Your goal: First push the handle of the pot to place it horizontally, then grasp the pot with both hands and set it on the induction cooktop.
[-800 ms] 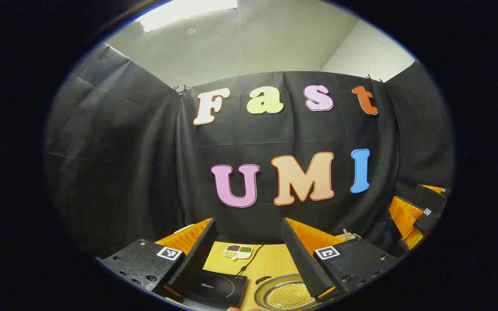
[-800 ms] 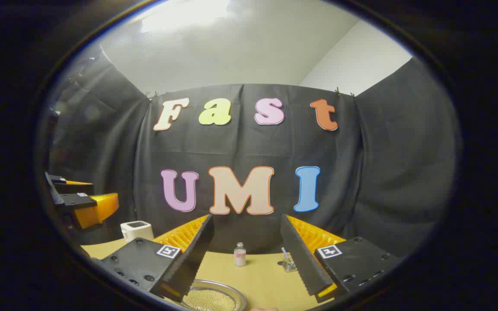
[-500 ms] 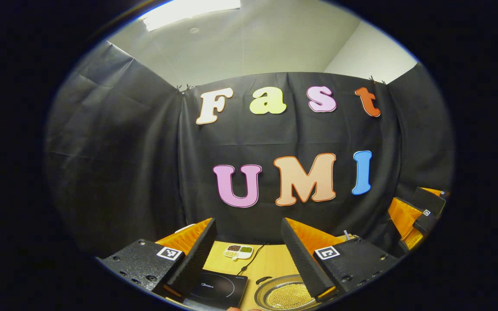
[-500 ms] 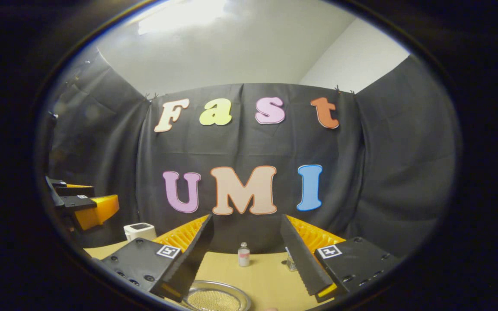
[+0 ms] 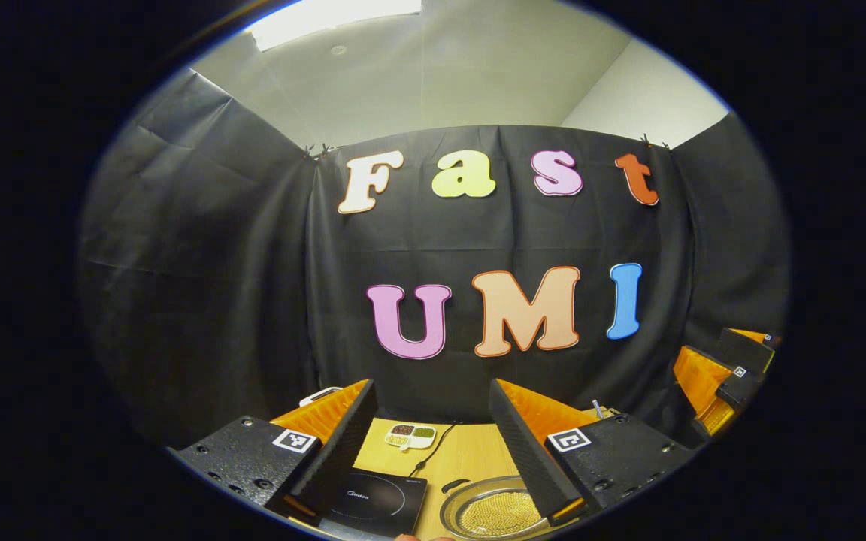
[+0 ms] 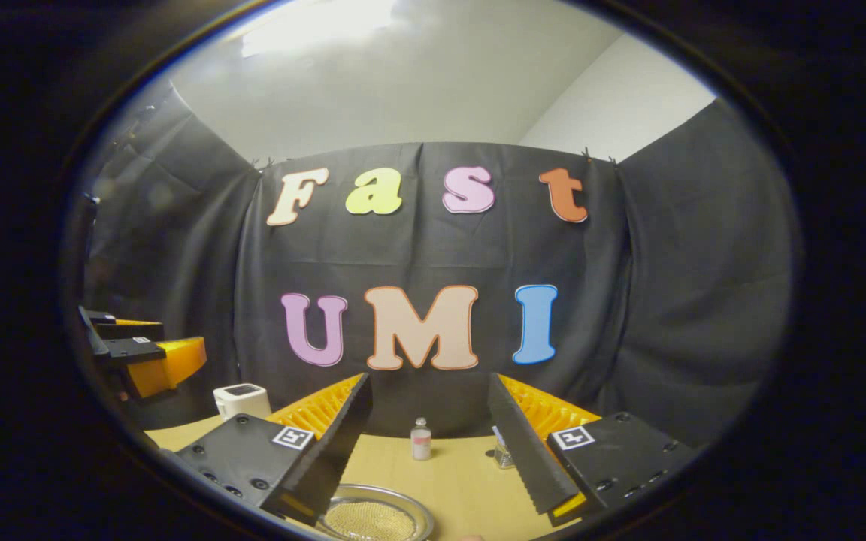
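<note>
Left gripper view: I look forward along my left gripper, held above a wooden table; its two fingers stand wide apart with nothing between them.
Pot: the round metal pot sits on the table just below and ahead of my left gripper's right-hand finger, which covers part of its rim; its inside looks filled with small golden beads.
Pot handle: a short dark handle sticks out from the pot's rim on the side toward the cooktop.
Induction cooktop: the flat black induction cooktop lies just beside the pot, under my left-hand finger, apart from the pot.
Beyond the cooktop: a small white divided dish lies farther ahead, a dark cord running from it toward the cooktop.
Right gripper view: my right gripper is also released, fingers spread and empty.
Pot from the right: the pot lies low between the fingers, nearer the left-hand one.
Farther ahead: a small bottle stands upright on the table.
Far left: a white box-shaped device sits on the table, the other gripper above it.
</note>
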Tool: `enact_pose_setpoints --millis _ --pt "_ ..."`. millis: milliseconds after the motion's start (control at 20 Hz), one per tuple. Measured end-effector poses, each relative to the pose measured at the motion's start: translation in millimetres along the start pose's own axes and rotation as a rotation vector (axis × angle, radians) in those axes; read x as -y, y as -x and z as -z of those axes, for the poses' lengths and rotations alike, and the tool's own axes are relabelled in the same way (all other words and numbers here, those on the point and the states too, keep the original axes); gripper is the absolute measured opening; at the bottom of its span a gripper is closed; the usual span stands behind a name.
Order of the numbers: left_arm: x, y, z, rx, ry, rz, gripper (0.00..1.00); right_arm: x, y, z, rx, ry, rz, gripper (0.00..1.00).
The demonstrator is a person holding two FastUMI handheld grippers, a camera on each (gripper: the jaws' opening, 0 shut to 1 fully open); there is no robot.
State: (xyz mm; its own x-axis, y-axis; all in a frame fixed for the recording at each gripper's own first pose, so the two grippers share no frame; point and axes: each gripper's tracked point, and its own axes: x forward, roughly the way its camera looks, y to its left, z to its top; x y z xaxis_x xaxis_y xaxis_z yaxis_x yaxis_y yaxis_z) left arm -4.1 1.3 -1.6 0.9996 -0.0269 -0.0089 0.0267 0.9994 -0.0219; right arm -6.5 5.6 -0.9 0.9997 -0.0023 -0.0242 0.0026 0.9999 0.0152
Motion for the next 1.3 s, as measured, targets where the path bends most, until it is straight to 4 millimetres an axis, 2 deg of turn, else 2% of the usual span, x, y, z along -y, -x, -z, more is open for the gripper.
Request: enact_pose_setpoints --millis 450,550,650,750,800,900,950,1100,1200,1250,1300 --pt "-7 -4 1 0.002 -0.002 0.021 0.94 -1 13 18 -0.041 -0.024 0.000 0.99" --pt "-11 -4 2 0.004 -0.006 0.017 0.96 -1 12 23 -0.046 -0.034 -0.003 0.79" --pt "-12 -2 2 0.005 -0.005 0.012 0.94 1 11 30 -0.063 -0.036 0.002 0.78" --pt "-14 -1 3 0.004 -0.007 0.011 0.96 1 6 35 -0.081 -0.037 0.001 0.65" --pt "-15 -1 3 0.005 -0.008 0.009 0.94 -3 10 38 -0.096 -0.046 -0.005 0.58" --pt "-17 0 2 0.008 -0.011 0.005 0.96 -14 10 46 -0.135 -0.074 -0.048 0.31" --pt "-17 0 2 0.010 -0.011 0.004 0.96 -17 10 52 -0.152 -0.079 -0.061 0.32" --pt "-22 0 2 0.018 -0.019 -0.006 0.96 -32 15 53 -0.161 -0.069 -0.128 0.31" --pt "-27 -1 1 0.022 -0.024 -0.013 0.94 -31 16 54 -0.157 -0.042 -0.130 0.40" --pt "-28 -2 -1 0.025 -0.024 -0.017 0.96 -37 16 56 -0.155 -0.036 -0.137 0.40" --pt "-28 -2 -1 0.026 -0.024 -0.019 0.96 -38 17 57 -0.156 -0.028 -0.134 0.31"
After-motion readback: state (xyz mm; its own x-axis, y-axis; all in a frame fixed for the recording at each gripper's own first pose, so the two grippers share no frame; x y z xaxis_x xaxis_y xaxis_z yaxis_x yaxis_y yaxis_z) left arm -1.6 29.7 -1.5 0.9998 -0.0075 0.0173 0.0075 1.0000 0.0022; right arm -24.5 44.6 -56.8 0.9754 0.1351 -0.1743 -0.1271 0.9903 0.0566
